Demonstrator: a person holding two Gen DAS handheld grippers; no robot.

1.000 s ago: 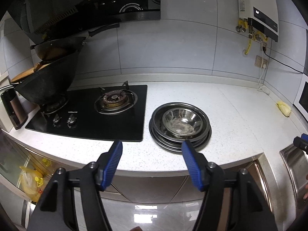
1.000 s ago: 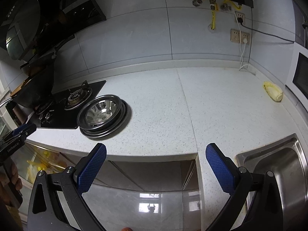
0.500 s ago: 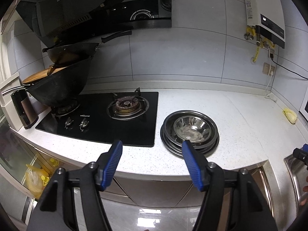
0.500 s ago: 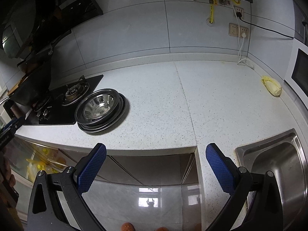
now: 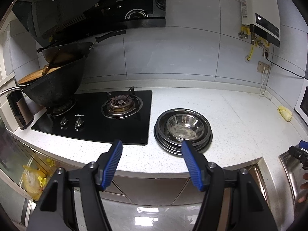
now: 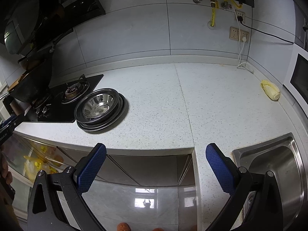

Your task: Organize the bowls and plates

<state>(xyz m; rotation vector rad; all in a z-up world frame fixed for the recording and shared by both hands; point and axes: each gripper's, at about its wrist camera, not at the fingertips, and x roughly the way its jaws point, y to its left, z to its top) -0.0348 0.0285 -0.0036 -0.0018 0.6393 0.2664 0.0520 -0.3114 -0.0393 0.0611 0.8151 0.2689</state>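
Observation:
A stack of steel plates (image 5: 207, 137) with a steel bowl (image 5: 184, 128) nested on top sits on the white counter, just right of the hob. It also shows in the right wrist view (image 6: 123, 106), with the bowl (image 6: 98, 105) on top. My left gripper (image 5: 152, 144) is open and empty, held off the counter's front edge, short of the stack. My right gripper (image 6: 156, 150) is open and empty, held off the front edge near the sink, well right of the stack.
A black gas hob (image 5: 96, 119) lies left of the stack, with stacked woks (image 5: 55, 88) on its far burner. A steel sink (image 6: 277, 173) is at the right. A yellow cloth (image 6: 270, 91) lies by the microwave. A range hood (image 5: 86, 9) hangs above.
Both grippers have drawn back and risen a little from the counter; the view has tilted up. The stack looks smaller and lower in the left view. Both stay open and empty.

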